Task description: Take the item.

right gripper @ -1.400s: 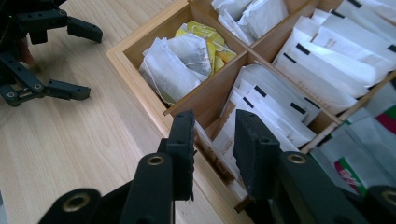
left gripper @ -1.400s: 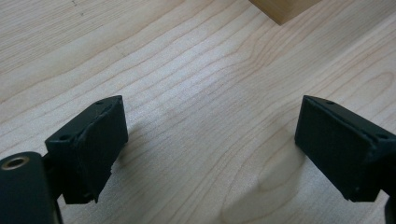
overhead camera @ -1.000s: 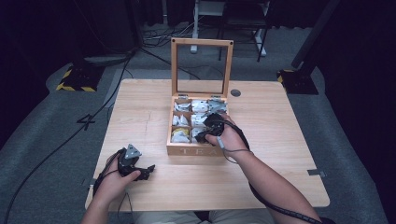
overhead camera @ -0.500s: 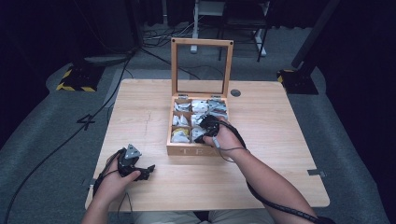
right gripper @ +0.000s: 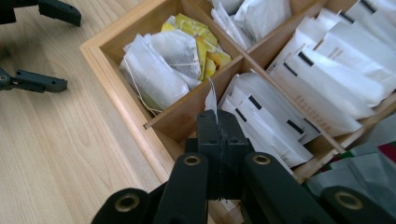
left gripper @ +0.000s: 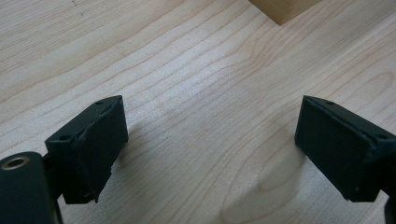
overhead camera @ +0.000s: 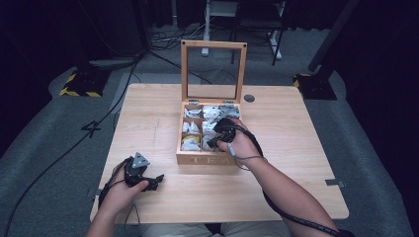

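Observation:
A wooden tea box (overhead camera: 197, 159) stands mid-table with its glass lid (overhead camera: 213, 45) upright. Its compartments hold white tea packets (right gripper: 327, 70) and, at the front left, yellow-and-white tea bags (right gripper: 173, 51). My right gripper (overhead camera: 216, 140) hangs over the front right compartment. Its jaws have just been closing and are shut on a thin white tea packet (right gripper: 211, 99), whose edge sticks out above the pads at the divider. My left gripper (overhead camera: 153, 181) rests low over the bare table front left, jaws wide open (left gripper: 210, 135) with nothing between them. It also appears in the right gripper view (right gripper: 72, 53).
The wooden table (overhead camera: 306, 148) is bare to the right and left of the box. A round cable hole (overhead camera: 249, 98) sits behind the box. Cables trail from both grippers off the front edge. A corner of the box (left gripper: 282, 9) lies ahead of the left gripper.
The right gripper has shifted slightly to the left over the box's front compartments. The left hand and gripper have not moved.

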A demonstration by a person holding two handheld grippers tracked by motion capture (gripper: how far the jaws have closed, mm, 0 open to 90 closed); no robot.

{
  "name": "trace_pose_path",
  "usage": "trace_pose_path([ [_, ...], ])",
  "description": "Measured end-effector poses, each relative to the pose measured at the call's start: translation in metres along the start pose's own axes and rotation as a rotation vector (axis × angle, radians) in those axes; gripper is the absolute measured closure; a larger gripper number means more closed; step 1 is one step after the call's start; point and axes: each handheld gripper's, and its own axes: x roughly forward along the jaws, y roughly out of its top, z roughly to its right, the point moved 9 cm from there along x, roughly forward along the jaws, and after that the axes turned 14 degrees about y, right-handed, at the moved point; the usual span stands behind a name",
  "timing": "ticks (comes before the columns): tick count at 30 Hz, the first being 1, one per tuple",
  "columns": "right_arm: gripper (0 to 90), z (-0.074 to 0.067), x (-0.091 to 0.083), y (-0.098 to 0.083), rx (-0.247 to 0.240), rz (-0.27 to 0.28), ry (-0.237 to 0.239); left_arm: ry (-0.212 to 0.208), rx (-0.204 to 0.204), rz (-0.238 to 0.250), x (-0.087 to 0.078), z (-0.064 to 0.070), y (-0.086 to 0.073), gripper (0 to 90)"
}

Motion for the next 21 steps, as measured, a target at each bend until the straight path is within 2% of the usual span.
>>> trace_pose_path([
  [4,90.0,-0.002,-0.005,0.003,-0.014,0.017,-0.008,-0.001,0.002,0.000,0.000,0.000,0.000,10.1],
  [9,90.0,-0.005,-0.017,0.010,-0.043,0.061,-0.042,-0.001,0.002,0.000,0.000,0.000,0.000,10.1],
  [13,90.0,-0.009,-0.028,0.015,-0.061,0.100,-0.048,-0.002,0.001,0.000,0.000,0.000,0.000,10.1],
  [16,90.0,-0.011,-0.036,0.017,-0.064,0.119,-0.053,-0.004,-0.010,-0.003,0.000,0.001,0.000,10.1],
  [17,90.0,-0.011,-0.038,0.018,-0.065,0.126,-0.055,0.001,0.000,-0.001,0.000,0.000,0.000,10.1],
  [21,90.0,-0.013,-0.046,0.020,-0.067,0.148,-0.055,-0.002,0.000,0.000,0.000,0.000,0.000,10.1],
])
